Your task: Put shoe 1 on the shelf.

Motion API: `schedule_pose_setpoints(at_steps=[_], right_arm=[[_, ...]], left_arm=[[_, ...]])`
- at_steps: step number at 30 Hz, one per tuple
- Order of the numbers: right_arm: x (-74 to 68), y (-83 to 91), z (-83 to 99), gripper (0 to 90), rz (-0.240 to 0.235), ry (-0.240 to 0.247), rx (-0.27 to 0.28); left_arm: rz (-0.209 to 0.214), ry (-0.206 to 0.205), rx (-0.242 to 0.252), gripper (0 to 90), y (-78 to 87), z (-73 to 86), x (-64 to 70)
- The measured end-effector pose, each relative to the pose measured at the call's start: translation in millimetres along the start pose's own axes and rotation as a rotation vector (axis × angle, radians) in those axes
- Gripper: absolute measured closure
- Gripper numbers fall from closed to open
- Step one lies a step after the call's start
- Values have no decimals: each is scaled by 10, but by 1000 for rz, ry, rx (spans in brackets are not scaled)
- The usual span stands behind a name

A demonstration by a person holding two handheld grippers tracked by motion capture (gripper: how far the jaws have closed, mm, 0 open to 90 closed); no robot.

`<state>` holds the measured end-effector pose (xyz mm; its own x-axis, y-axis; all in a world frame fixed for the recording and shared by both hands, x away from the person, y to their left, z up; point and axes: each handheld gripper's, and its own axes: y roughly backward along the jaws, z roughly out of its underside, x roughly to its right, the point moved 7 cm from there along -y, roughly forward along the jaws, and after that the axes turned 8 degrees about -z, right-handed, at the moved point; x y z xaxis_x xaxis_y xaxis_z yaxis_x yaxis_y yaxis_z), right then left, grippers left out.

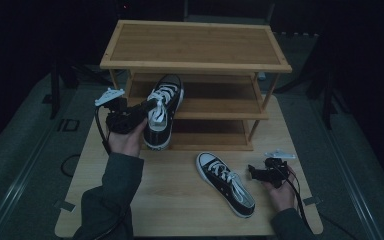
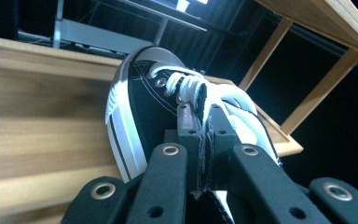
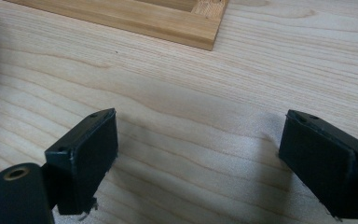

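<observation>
Left gripper [image 1: 147, 107] clenched on black-and-white canvas sneaker [image 1: 163, 110] w/ toe toward three-tier wooden rack [image 1: 195, 62], prob. to shelve it; right gripper [image 1: 254, 173] gapes, idle beside matching second sneaker [image 1: 225, 183].

The left gripper [image 1: 147, 107] is lifted up on a raised forearm, its jaws pressed together on something thin; the right gripper [image 1: 252, 172] stays low near the table surface, jaws spread wide, holding nothing.

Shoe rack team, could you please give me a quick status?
Left gripper shut on shoe, at middle shelf. Right gripper open, idle. Second shoe on table.
</observation>
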<state>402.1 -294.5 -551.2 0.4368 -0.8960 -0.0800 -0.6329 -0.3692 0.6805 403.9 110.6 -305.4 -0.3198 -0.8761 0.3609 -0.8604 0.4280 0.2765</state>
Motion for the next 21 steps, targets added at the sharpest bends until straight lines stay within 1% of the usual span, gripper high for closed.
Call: schedule_pose_setpoints(at_steps=[3,4,6,7,8,11,12,13,14,15,16,17,18,19,20,21], right_arm=[[0,0,0,110,0,0,0],[0,0,0,110,0,0,0],[0,1,0,110,0,0,-1],[0,1,0,110,0,0,-1],[0,0,0,110,0,0,0],[0,1,0,110,0,0,-1],[0,0,0,110,0,0,0],[0,0,0,110,0,0,0],[0,0,0,110,0,0,0],[0,0,0,110,0,0,0],[0,0,0,110,0,0,0],[0,0,0,110,0,0,0],[0,0,0,110,0,0,0],[0,0,0,110,0,0,0],[0,0,0,110,0,0,0],[0,0,0,110,0,0,0]], left_arm=[[-3,4,7,875,-47,-26,6],[-5,6,16,875,-95,-50,15],[-7,5,23,875,-140,-70,25],[-7,5,23,875,-140,-70,25],[-9,13,33,874,-185,-89,32],[-11,19,40,874,-226,-102,33],[-14,29,49,874,-273,-112,30],[-14,29,49,874,-273,-112,30],[-19,33,56,874,-323,-120,19],[-19,33,56,874,-323,-120,19],[-25,37,63,874,-375,-129,5],[-25,37,63,874,-375,-129,5],[-32,47,70,874,-429,-132,-9],[-32,47,70,874,-429,-132,-9],[-40,50,77,874,-486,-132,-27],[-40,50,77,874,-486,-132,-27]])
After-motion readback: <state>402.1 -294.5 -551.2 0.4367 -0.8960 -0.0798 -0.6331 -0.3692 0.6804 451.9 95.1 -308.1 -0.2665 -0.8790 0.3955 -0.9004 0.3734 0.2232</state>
